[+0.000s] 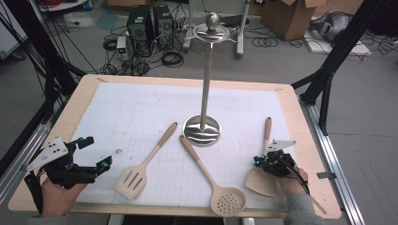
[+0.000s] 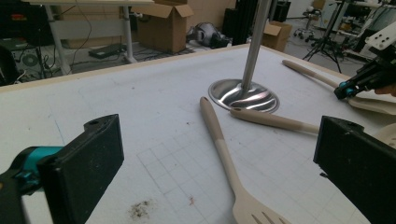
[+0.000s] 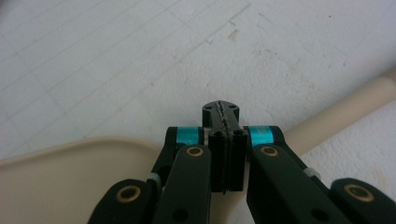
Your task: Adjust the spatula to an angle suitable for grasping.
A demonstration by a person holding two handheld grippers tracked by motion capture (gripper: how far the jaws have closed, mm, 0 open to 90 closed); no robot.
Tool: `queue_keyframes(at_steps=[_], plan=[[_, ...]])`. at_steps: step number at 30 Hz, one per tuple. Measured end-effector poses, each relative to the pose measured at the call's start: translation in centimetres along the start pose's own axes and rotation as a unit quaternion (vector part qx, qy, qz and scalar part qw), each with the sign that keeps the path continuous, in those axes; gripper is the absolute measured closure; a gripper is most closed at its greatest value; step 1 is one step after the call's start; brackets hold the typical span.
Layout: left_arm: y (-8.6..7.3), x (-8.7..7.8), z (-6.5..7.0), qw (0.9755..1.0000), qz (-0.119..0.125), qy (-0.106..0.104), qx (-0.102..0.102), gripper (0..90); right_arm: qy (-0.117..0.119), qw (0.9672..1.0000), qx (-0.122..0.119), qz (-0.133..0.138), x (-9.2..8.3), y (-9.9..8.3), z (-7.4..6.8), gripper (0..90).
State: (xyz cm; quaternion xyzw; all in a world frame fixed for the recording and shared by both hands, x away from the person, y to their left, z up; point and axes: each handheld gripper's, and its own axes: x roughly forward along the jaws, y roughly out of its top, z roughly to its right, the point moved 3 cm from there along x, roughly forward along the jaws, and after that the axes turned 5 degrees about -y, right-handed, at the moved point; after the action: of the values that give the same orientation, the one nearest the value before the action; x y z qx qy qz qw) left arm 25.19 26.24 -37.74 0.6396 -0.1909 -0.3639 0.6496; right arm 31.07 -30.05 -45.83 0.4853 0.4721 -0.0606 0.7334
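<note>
Spatula (image 1: pixel 265 159) lies at lower right of the high view, handle running up-frame, blade under the right gripper (image 1: pixel 261 160), whose jaws are pressed together, apparently empty. Left gripper (image 1: pixel 104 164), far off, gapes wide.

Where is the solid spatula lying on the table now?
In the high view the solid spatula lies at the table's right edge, right of the metal stand, with the shut right gripper over its blade.

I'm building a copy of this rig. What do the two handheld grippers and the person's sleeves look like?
Both the left gripper and right gripper are black with teal joints, brass-coloured pivot pins and a grey three-cornered plate with dots. A black cable trails from the right one. The sleeves are grey.
</note>
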Motion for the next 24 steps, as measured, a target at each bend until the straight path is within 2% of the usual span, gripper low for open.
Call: queue_keyframes(at_steps=[10, 17, 21, 24], plan=[[0.2, 0.4, 0.1, 1.0000, -0.001, -0.004, 0.004, 2.0, 0.012, 0.9999, 0.001, 0.007, -1.5, -1.8, 0.4, 90.0], [0.3, 0.9, 0.4, 1.0000, -0.002, -0.008, 0.005, 2.0, 0.012, 0.9999, 0.004, 0.008, -1.6, -1.9, 0.5, 90.0], [0.2, 1.0, 0.3, 0.9999, -0.004, -0.008, 0.006, 2.1, 0.020, 0.9988, 0.027, 0.036, -2.2, -1.7, 1.3, 90.0], [0.1, 0.9, 0.2, 1.0000, -0.004, -0.008, 0.005, 2.0, 0.015, 0.9978, 0.032, 0.056, -2.6, -1.5, 2.0, 90.0]])
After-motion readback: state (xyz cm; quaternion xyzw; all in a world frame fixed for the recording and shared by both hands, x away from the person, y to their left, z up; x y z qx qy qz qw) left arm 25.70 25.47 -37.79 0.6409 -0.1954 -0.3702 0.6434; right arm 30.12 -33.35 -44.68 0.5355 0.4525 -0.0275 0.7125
